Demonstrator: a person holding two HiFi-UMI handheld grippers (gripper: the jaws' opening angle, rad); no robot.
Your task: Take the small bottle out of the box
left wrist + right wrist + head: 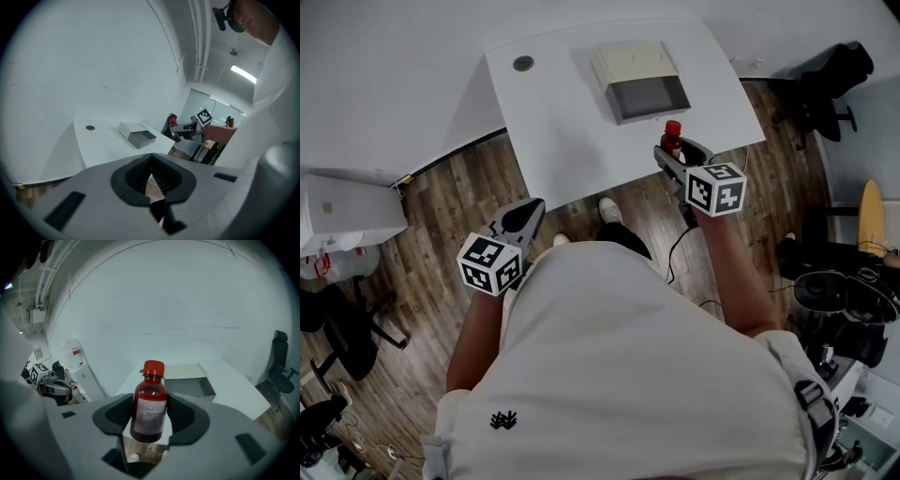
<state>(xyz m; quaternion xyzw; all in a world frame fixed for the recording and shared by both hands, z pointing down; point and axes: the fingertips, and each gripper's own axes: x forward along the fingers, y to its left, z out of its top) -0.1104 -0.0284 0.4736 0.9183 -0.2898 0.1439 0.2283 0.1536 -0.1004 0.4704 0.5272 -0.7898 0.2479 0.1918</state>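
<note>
The small bottle (672, 139) has red liquid, a red cap and a white label. It stands upright between the pads of my right gripper (675, 156), which is shut on its body. It hangs in the air over the near right edge of the white table (553, 141). In the right gripper view the bottle (150, 404) fills the jaws of that gripper (149, 422), with the open box (187, 378) behind it. The grey box (637, 80) sits on the table, its lid folded back. My left gripper (525, 217) hovers over the floor off the table's front edge, jaws together and empty (151, 174).
A round grommet (523, 64) is set in the table's far left corner. A white cabinet (347, 211) stands on the wooden floor at left. Black office chairs (830, 80) stand at right, another chair (347, 337) at lower left. The person's shoes (609, 211) are below the table edge.
</note>
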